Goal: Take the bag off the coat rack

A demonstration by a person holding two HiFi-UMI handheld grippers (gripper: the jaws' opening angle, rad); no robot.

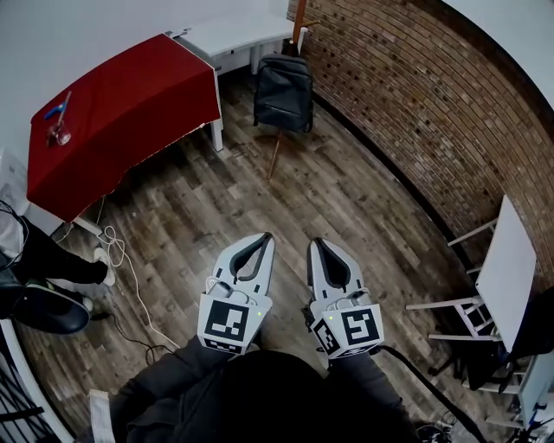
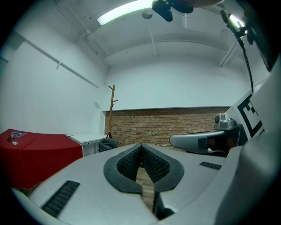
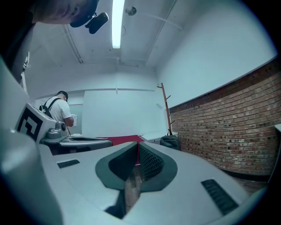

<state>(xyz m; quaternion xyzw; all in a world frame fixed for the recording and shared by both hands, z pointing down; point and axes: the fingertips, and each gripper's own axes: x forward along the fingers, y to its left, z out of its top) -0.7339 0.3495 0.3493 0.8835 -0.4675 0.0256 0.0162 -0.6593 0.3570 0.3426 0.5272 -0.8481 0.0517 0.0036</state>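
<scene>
A dark backpack (image 1: 283, 92) hangs on a wooden coat rack (image 1: 298, 19) in the far corner by the brick wall. In the left gripper view the backpack (image 2: 108, 144) is small beside the rack pole (image 2: 111, 112); in the right gripper view the backpack (image 3: 170, 142) also sits far off beside the rack pole (image 3: 166, 109). My left gripper (image 1: 267, 235) and right gripper (image 1: 313, 241) are side by side, held level over the wood floor, well short of the bag. Both are shut with nothing between their jaws.
A table under a red cloth (image 1: 121, 112) stands at the left, a white desk (image 1: 238, 33) behind it. The brick wall (image 1: 415, 112) runs along the right. Folded white furniture (image 1: 502, 268) stands at the right. Cables (image 1: 130, 277) lie on the floor. A person (image 3: 59, 112) stands far off.
</scene>
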